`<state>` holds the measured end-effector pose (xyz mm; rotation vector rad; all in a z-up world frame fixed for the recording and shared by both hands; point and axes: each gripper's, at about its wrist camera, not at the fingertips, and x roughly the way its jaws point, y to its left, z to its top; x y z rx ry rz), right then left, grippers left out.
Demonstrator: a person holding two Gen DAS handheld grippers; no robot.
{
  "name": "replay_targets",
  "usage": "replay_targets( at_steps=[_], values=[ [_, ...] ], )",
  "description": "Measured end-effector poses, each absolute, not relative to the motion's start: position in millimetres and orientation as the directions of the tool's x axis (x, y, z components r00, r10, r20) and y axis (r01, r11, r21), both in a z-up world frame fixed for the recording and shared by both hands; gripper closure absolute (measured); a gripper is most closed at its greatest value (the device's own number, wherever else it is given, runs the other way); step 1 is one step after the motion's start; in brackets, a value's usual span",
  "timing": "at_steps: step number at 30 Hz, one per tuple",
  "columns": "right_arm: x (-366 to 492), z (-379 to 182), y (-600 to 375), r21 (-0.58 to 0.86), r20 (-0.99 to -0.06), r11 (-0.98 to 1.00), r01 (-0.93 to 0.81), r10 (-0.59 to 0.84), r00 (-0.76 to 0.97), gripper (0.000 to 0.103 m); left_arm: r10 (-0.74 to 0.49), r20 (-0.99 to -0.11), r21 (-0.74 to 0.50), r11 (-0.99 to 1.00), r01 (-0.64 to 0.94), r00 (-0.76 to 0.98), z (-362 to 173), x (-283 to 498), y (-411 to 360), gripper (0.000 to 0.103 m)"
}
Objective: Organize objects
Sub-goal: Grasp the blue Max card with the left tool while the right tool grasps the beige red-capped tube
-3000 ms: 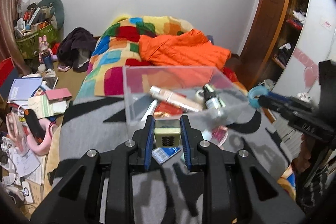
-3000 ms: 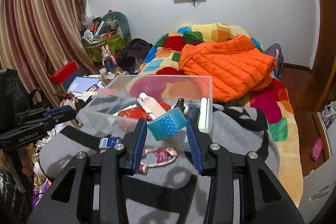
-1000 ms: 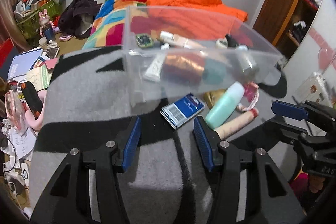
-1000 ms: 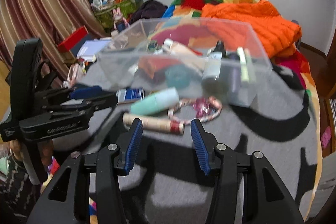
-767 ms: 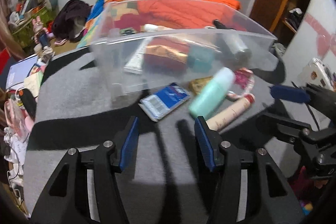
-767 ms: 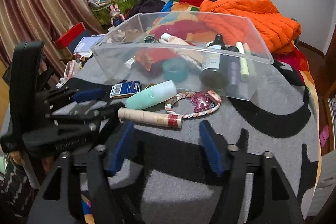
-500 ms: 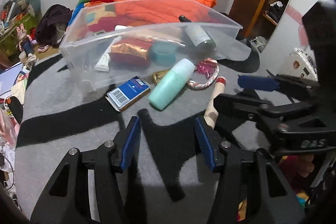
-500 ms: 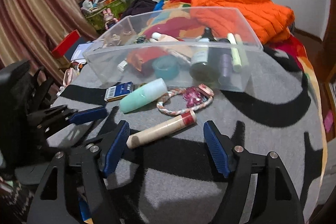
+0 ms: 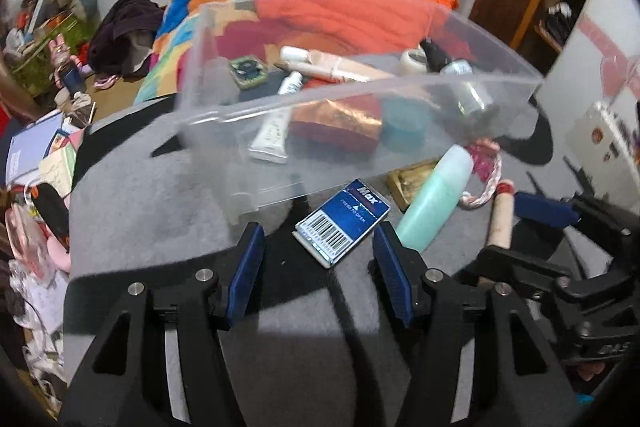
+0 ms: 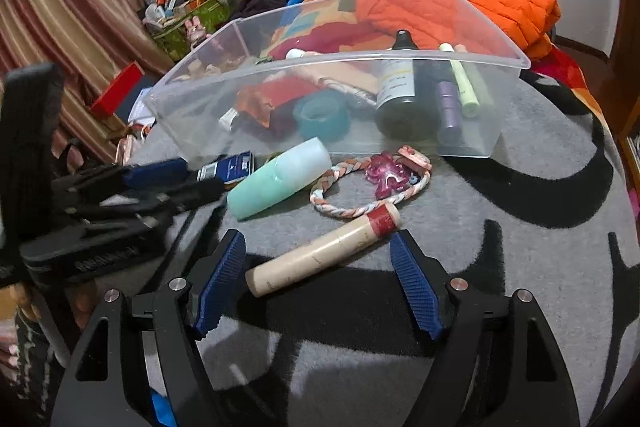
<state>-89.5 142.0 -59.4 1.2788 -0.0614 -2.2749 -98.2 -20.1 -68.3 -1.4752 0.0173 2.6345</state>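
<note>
Step in hand: I judge this the pick-up stage, with several loose things not yet in the clear plastic storage bin (image 10: 472,99), which sits on the grey and black blanket (image 10: 500,267) covering the bed.
Left tongs (image 9: 320,259): spread and empty, framing the small blue cardboard box with a barcode (image 9: 344,223), which lies flat just in front of the bin's near wall.
Right tongs (image 10: 316,283): spread and empty, straddling the beige cylindrical tube with a red band (image 10: 324,251), which lies slantwise between the tips.
Also loose: a mint-green plastic bottle (image 10: 280,183) and a braided rope ring with a pink charm (image 10: 376,183), between the tube and the bin.
Next move: I would lower each pair around its item, close squarely, then lift over the bin rim.
Caution: the tube is round and may roll; the box is flat and low.
</note>
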Motion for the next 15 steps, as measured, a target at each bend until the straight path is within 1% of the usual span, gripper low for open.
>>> replay_targets(
  at_steps=[1,3,4,6,7,8,9,11,15],
  values=[
    [-90,-59,143,0.282,-0.782,-0.864,0.417,-0.458,-0.422,0.034,0.09,-0.848,-0.027,-0.992,-0.127,-0.522,-69,-99,-16,0.046],
    [-88,-60,144,0.261,-0.785,-0.871,0.415,-0.442,-0.434,0.045,0.087,-0.845,-0.007,-0.988,-0.152,-0.527,-70,-100,-10,0.046],
    [-87,-60,145,0.246,-0.787,-0.875,0.418,-0.432,-0.441,0.048,0.085,-0.844,-0.001,-0.988,-0.156,-0.529,-70,-101,-8,0.046],
    [-86,-60,149,0.234,-0.788,-0.876,0.421,-0.424,-0.446,0.06,0.082,-0.841,0.004,-0.988,-0.157,-0.536,-70,-101,-7,0.047],
    [-86,-59,151,0.233,-0.789,-0.878,0.419,-0.422,-0.446,0.064,0.088,-0.837,-0.001,-0.987,-0.161,-0.539,-69,-100,-8,0.055],
    [-86,-59,154,0.233,-0.79,-0.878,0.419,-0.422,-0.445,0.069,0.098,-0.835,-0.006,-0.986,-0.169,-0.542,-69,-98,-7,0.059],
    [-86,-58,156,0.235,-0.79,-0.877,0.419,-0.424,-0.443,0.074,0.095,-0.829,0.0,-0.985,-0.17,-0.551,-67,-96,-7,0.059],
    [-84,-58,162,0.235,-0.79,-0.878,0.416,-0.422,-0.444,0.079,0.089,-0.817,0.013,-0.985,-0.172,-0.57,-65,-90,-5,0.066],
    [-78,-57,173,0.191,-0.793,-0.887,0.42,-0.391,-0.467,0.089,0.115,-0.818,-0.015,-0.984,-0.178,-0.563,-64,-78,-5,0.073]
  ],
)
